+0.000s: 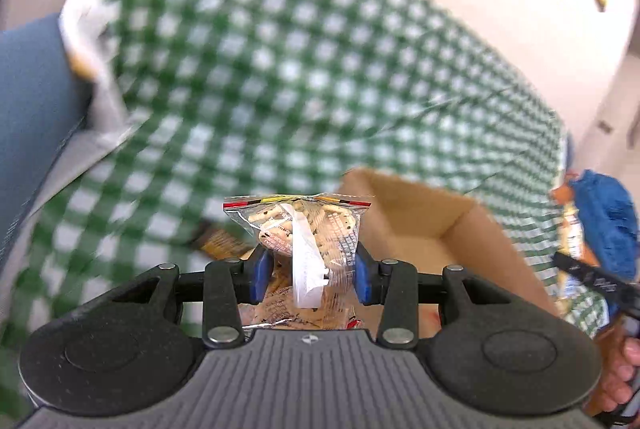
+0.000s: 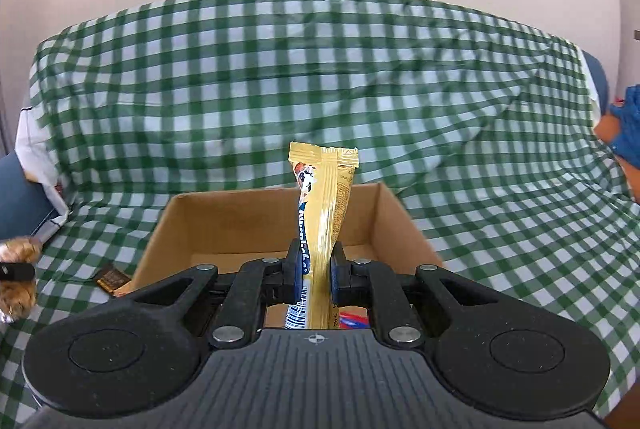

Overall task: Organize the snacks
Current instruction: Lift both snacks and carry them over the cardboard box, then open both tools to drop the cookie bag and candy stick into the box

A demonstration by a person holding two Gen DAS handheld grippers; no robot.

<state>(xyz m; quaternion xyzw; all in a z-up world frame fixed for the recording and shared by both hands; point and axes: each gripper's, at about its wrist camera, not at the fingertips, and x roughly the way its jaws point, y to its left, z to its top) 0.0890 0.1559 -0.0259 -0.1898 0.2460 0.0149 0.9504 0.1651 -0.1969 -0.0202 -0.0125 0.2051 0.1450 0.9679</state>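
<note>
My left gripper [image 1: 308,271] is shut on a clear bag of pale crackers [image 1: 304,229] with a red and yellow zip strip and a white label. It holds the bag upright above the green checked cloth, just left of an open cardboard box [image 1: 416,217]. In the right wrist view my right gripper [image 2: 315,275] is shut on a gold snack wrapper [image 2: 326,197] that stands upright over the near edge of the same cardboard box [image 2: 256,217]. A red and blue packet [image 2: 354,321] shows low inside the box.
A green checked cloth [image 2: 280,77] covers the whole surface. A small dark brown packet [image 2: 109,277] lies on it left of the box. Blue fabric [image 1: 608,221] and a hand [image 1: 618,377] show at the right edge, and a blue cushion [image 1: 32,117] at the left.
</note>
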